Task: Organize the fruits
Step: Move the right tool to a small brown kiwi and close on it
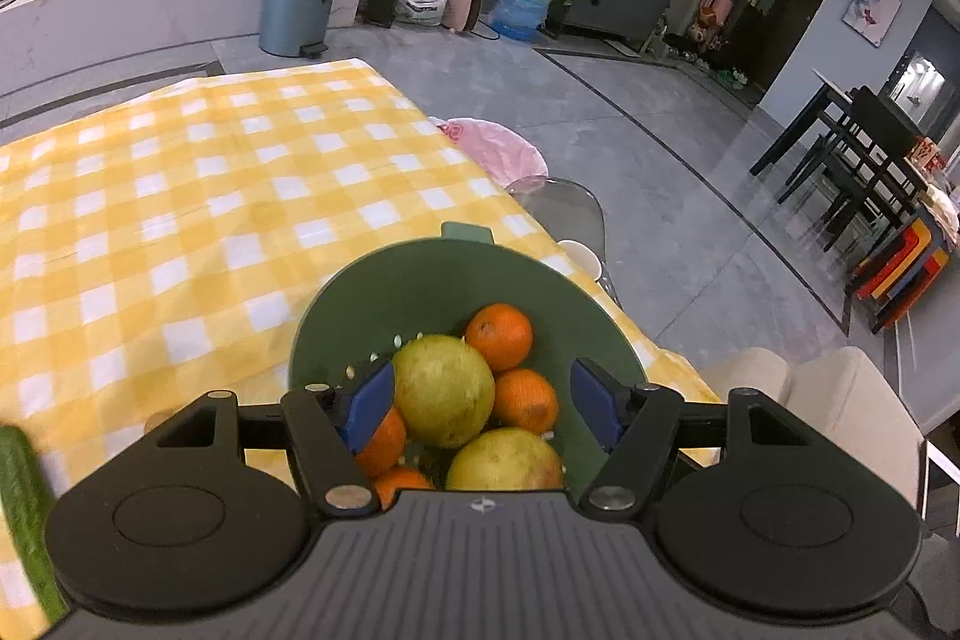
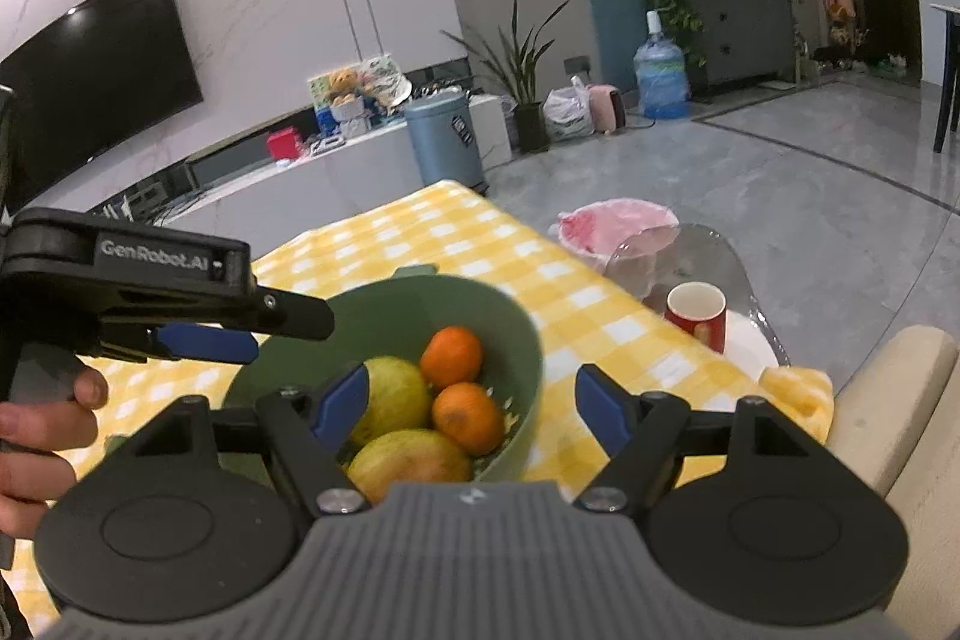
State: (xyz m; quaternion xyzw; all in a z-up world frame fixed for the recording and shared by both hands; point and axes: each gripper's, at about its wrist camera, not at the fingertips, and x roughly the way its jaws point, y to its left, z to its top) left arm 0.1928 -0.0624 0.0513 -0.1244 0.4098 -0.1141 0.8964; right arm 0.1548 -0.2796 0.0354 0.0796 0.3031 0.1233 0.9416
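A green colander bowl [image 1: 420, 280] stands near the right edge of the yellow checked tablecloth [image 1: 180, 196]. It holds two yellow-green pears [image 1: 441, 388] and several oranges [image 1: 499, 336]. My left gripper [image 1: 483, 403] is open just above the bowl, fingers either side of a pear, holding nothing. My right gripper [image 2: 471, 409] is open and empty, above the bowl [image 2: 510, 334] from the near side; pears [image 2: 393, 394] and oranges [image 2: 451, 357] show between its fingers. The left gripper [image 2: 207, 343] appears at the left in the right wrist view.
A green cucumber [image 1: 24, 514] lies at the table's left near edge. A red mug [image 2: 696, 313] sits on a glass side table right of the tablecloth. A pink-lined bin [image 2: 618, 226] stands beyond it. A cream armchair [image 2: 900, 400] is at the right.
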